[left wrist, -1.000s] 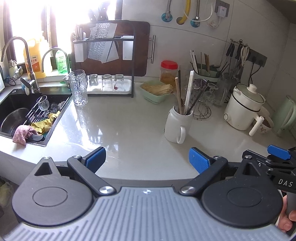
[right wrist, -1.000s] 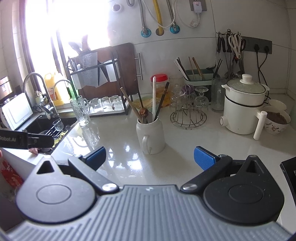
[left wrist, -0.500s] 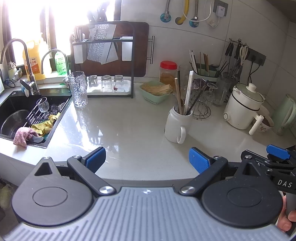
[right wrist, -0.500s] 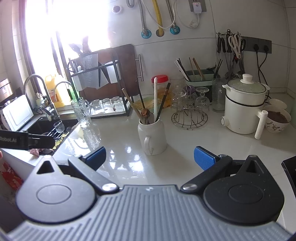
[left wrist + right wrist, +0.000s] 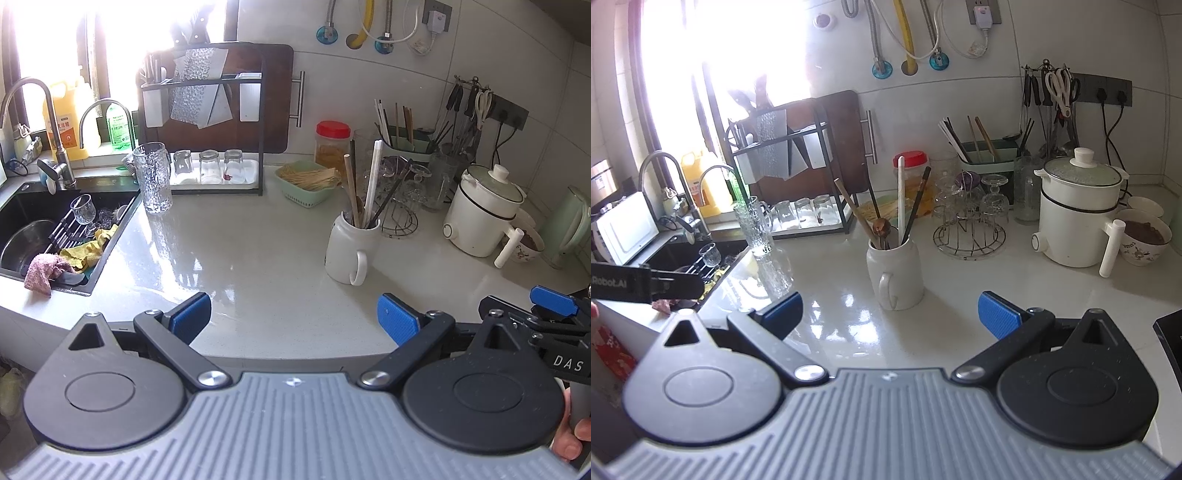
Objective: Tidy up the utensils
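A white mug (image 5: pixel 349 249) (image 5: pixel 895 275) stands on the pale counter and holds several utensils: a white stick (image 5: pixel 371 181) (image 5: pixel 901 201), wooden and dark chopsticks, and a copper spoon (image 5: pixel 881 229). A green utensil holder (image 5: pixel 410 146) (image 5: pixel 988 155) with more chopsticks sits against the back wall. My left gripper (image 5: pixel 293 317) hovers open over the counter's front edge, left of the mug and short of it. My right gripper (image 5: pixel 890 312) is open too, with the mug straight ahead between its blue pads; nothing is held.
A black sink (image 5: pixel 55 229) with cloths and a glass lies at the left. A tall glass (image 5: pixel 153 177), a dish rack (image 5: pixel 207 122), a green basket (image 5: pixel 308 184), a wire glass stand (image 5: pixel 969 229), a white cooker (image 5: pixel 1078 214) and a bowl (image 5: pixel 1145 236) line the back.
Both cameras have edged slightly forward, so the mug looks a little nearer in the right wrist view. Both grippers stay open and empty.
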Motion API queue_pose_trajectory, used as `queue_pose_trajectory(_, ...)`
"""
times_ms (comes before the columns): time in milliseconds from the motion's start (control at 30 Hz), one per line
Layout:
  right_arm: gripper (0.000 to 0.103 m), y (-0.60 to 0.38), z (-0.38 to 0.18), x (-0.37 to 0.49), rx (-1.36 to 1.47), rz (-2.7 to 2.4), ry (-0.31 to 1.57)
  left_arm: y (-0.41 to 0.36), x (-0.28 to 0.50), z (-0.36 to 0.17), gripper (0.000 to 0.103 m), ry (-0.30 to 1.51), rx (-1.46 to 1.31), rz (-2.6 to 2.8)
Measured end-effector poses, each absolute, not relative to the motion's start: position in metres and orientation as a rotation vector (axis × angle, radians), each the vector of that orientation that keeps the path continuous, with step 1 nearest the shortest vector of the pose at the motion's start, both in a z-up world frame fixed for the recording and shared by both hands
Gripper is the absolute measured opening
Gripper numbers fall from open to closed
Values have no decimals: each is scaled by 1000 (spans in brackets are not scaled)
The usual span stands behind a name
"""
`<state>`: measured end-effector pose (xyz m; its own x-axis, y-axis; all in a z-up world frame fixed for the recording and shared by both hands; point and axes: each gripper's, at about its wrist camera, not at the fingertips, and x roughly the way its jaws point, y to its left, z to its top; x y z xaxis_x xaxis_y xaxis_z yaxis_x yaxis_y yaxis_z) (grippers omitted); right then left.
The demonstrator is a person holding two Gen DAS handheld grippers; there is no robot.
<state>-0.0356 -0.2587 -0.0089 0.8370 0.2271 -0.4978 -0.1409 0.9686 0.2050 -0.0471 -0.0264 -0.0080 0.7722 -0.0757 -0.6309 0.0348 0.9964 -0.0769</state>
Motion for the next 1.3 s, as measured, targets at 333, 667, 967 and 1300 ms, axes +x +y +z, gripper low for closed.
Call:
queue_pose_trajectory(333,103,-263,-8,-36,169,186,544,-27,-47,-8,99,688,-62,-60)
queue_pose_trajectory(667,103,-267,-7,-37,173,183,540,-27,-47,-9,99,684,-57,-66)
queue_pose_trajectory(967,103,-269,-8,-35,172,183,540,-28,-43,-8,99,684,-57,-67)
queue_pose_trajectory(1300,103,-265,-8,-32,172,188,544,-26,-41,-7,99,689,-67,-73)
